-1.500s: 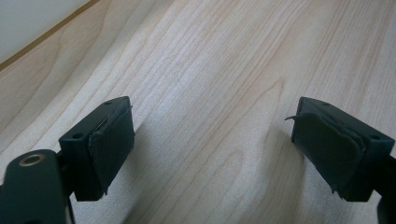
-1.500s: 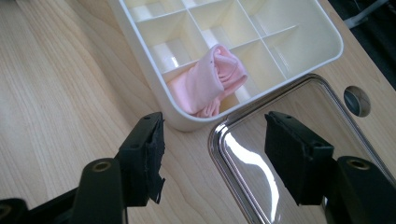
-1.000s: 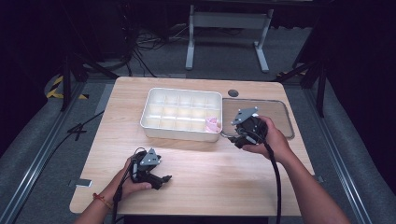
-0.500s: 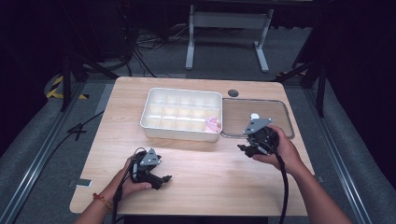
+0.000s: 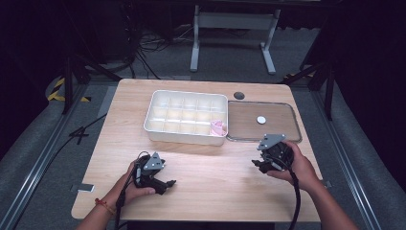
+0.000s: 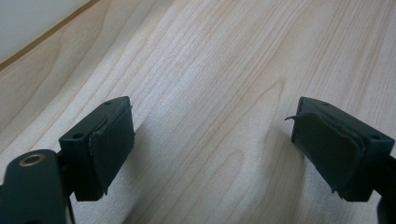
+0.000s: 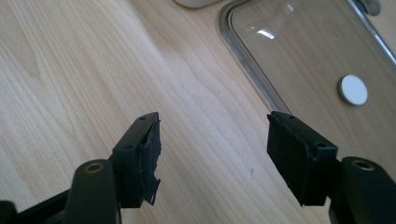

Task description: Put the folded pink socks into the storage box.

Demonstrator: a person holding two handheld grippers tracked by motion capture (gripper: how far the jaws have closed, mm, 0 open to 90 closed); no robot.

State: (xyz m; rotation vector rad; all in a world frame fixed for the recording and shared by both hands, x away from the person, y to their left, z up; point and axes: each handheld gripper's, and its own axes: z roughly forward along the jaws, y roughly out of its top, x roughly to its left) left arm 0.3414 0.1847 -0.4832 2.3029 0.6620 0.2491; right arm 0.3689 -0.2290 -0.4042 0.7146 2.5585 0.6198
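Note:
A white compartment tray (image 5: 184, 139) stands at the table's middle, with a small pink thing (image 5: 218, 127) in its front right compartment. A clear lid (image 5: 249, 120) with a white round knob (image 5: 261, 120) lies flat to the tray's right. My right gripper (image 5: 256, 165) hovers low over bare wood in front of the lid, open and with nothing in it. In the right gripper view, the right gripper (image 7: 215, 149) has the lid (image 7: 299, 56) and its knob (image 7: 353, 89) ahead on the right. My left gripper (image 5: 166, 184) rests at the near left, and in the left gripper view, the left gripper (image 6: 210, 144) is open over bare wood.
A dark round grommet (image 5: 239, 95) sits in the tabletop behind the lid. The table (image 5: 215, 191) has bare wood between the two hands and in front of the tray. Cables trail from both grippers toward the near edge. Dark floor and a metal stand lie beyond the table.
My right gripper has moved from the tray's front right corner toward the person and down, to in front of the lid. The left gripper has stayed in place.

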